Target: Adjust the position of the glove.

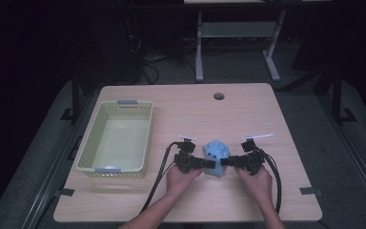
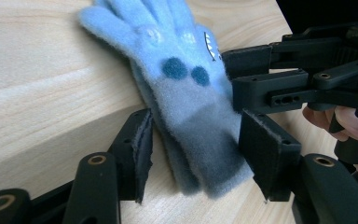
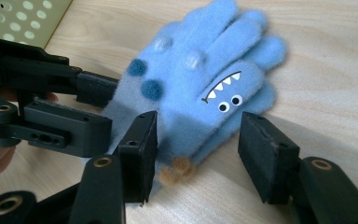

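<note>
Low centre of the high view, on the worktop [image 1: 267, 200], I see the blue glove [image 1: 217, 151] lying fingertips-away between my left gripper [image 1: 208, 163] and right gripper [image 1: 225, 162], both fingers apart, straddling its cuff end from opposite sides.

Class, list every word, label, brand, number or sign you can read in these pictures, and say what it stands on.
None: no readable text anywhere.
Blue glove: a stitched monster face with eyes and teeth, no letters.
Yellow-green basket: grey tabs on its rims, blank or too small to read.
</note>
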A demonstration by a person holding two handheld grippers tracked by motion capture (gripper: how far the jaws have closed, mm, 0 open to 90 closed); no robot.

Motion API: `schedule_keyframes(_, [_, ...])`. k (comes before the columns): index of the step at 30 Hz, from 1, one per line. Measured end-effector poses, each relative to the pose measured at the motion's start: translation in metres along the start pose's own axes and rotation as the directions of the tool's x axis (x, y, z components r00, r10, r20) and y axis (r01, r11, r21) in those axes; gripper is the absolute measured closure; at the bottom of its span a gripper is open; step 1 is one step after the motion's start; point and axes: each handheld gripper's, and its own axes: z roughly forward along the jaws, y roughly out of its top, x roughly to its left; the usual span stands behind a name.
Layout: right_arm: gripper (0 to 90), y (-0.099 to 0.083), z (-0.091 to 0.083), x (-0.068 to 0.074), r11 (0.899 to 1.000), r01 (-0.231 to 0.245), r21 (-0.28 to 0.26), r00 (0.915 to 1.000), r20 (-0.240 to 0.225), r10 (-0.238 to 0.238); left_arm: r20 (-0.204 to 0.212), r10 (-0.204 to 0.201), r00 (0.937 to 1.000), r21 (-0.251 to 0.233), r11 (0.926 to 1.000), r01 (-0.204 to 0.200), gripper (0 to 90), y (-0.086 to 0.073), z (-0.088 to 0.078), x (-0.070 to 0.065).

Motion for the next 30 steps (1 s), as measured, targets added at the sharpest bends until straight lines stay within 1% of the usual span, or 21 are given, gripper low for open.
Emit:
schedule_keyframes(2, [48.6, -0.0002, 0.0002, 0.0008, 1.0, -0.007, 0.002, 1.0, -0.001, 0.007, -0.003, 0.009, 1.0, 0.008, 0.9999, -0.009, 45.6, 0.0, 0.0001, -0.0002])
schedule_keyframes(5, [51.1, -0.0012, 0.0018, 0.0007, 1.0, -0.011, -0.008, 0.9999, -0.013, 0.011, -0.001, 0.002, 1.0, 0.003, 1.0, -0.002, 47.6, -0.0001, 0.0011, -0.0008])
schedule_keyframes(7, [52.1, -0.0015, 0.0017, 0.0014, 1.0, -0.017, -0.01, 0.9998, -0.009, 0.017, -0.002, 0.001, 1.0, 0.004, 1.0, -0.001, 49.1, 0.0002, 0.0013, -0.0006])
schedule_keyframes(8, [52.4, -0.0018, 0.0018, 0.0011, 1.0, -0.019, -0.013, 0.9998, -0.01, 0.019, -0.004, 0.003, 1.0, 0.004, 1.0, -0.003, 49.7, 0.0002, 0.0013, -0.0007])
schedule_keyframes(9, [52.7, -0.002, 0.0018, 0.0011, 1.0, -0.023, -0.015, 0.9997, -0.012, 0.023, -0.011, 0.015, 0.9998, 0.009, 0.9999, -0.015, 50.4, 0.0004, 0.0012, -0.0009])
schedule_keyframes(13, [53.6, -0.0029, 0.001, -0.0005, 0.999, -0.05, -0.016, 0.9986, -0.019, 0.049, -0.026, 0.038, 0.9989, 0.019, 0.9991, -0.038, 52.0, 0.0006, 0.0013, -0.0021])
schedule_keyframes(15, [54.2, -0.0041, 0.0002, -0.0018, 0.997, -0.069, -0.019, 0.9974, -0.024, 0.068, -0.024, 0.037, 0.999, 0.02, 0.9991, -0.037, 52.7, 0.0007, 0.0015, -0.002])
schedule_keyframes(18, [54.8, -0.005, -0.0007, -0.0035, 0.996, -0.083, -0.022, 0.9961, -0.032, 0.082, -0.024, 0.037, 0.999, 0.019, 0.9991, -0.037, 53.4, 0.0007, 0.0016, -0.0019])
schedule_keyframes(21, [54.8, -0.0061, -0.002, -0.0055, 0.995, -0.102, -0.02, 0.9939, -0.042, 0.101, -0.027, 0.043, 0.9987, 0.018, 0.9989, -0.043, 53.5, 0.0005, 0.0018, -0.0022])
schedule_keyframes(22, [54.8, -0.0066, -0.0028, -0.0055, 0.993, -0.12, -0.014, 0.9918, -0.047, 0.119, -0.027, 0.043, 0.9987, 0.018, 0.9989, -0.043, 53.5, 0.0005, 0.0018, -0.0022])
schedule_keyframes(23, [54.8, -0.0073, -0.0026, -0.0067, 0.993, -0.113, -0.021, 0.9924, -0.05, 0.112, -0.027, 0.043, 0.9987, 0.018, 0.9989, -0.042, 53.6, 0.0005, 0.0019, -0.0022])
schedule_keyframes(24, [54.9, -0.0075, -0.0026, -0.0068, 0.992, -0.121, -0.023, 0.9912, -0.055, 0.12, -0.025, 0.042, 0.9988, 0.017, 0.999, -0.042, 53.7, 0.0004, 0.002, -0.0021])
schedule_keyframes(28, [56.0, -0.0077, -0.0002, -0.0074, 0.987, -0.158, -0.02, 0.984, -0.086, 0.156, -0.018, 0.032, 0.9993, 0.016, 0.9994, -0.032, 54.8, 0.0002, 0.0031, -0.0027])
schedule_keyframes(30, [57.2, -0.0079, 0.002, -0.0072, 0.986, -0.167, -0.023, 0.981, -0.104, 0.164, -0.015, 0.03, 0.9994, 0.016, 0.9994, -0.029, 55.5, 0.0003, 0.0037, -0.0026])
